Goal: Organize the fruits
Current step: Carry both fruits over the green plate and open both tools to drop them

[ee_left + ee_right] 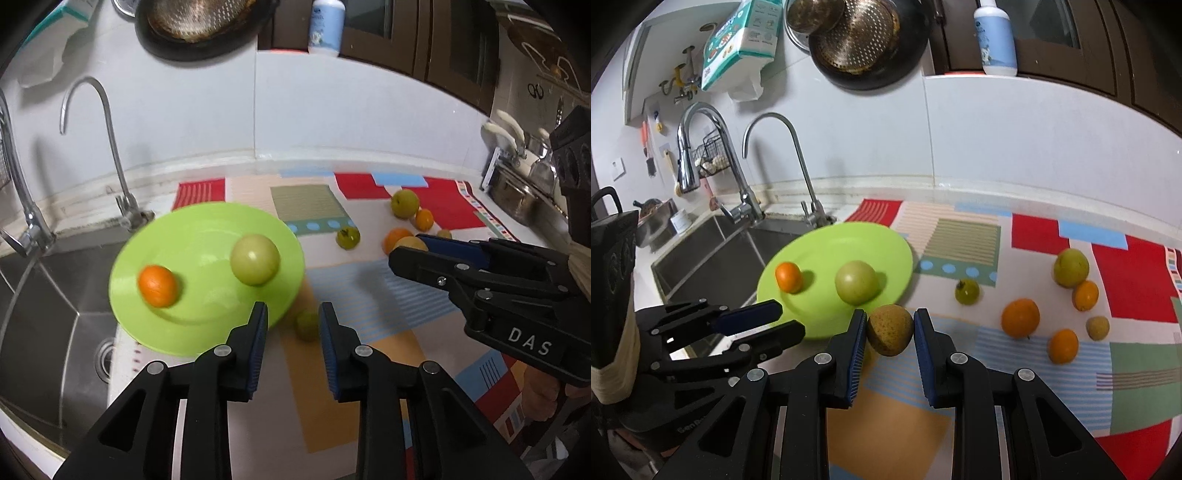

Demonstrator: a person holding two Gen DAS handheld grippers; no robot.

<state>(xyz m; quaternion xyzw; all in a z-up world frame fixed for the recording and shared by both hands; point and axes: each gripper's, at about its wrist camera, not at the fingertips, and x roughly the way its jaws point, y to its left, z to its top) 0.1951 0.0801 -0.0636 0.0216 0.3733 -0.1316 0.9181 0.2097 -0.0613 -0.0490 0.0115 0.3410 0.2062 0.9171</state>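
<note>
Left wrist view: the left gripper is closed on nothing, above the counter's patterned mat, beside the green plate at the sink-side edge.

Right wrist view: the right gripper clamps a brown speckled fruit, round, by the plate's rim.

The surface is a pale kitchen worktop with a steel sink sunk into its left end. A patchwork mat of red, blue, green and cream covers most of it. On the mat's left part sits a lime-green plate. Loose on the mat (all to the right) lie a large green fruit, a small dark-stemmed green one, three oranges of differing sizes, and a small tan fruit.
</note>
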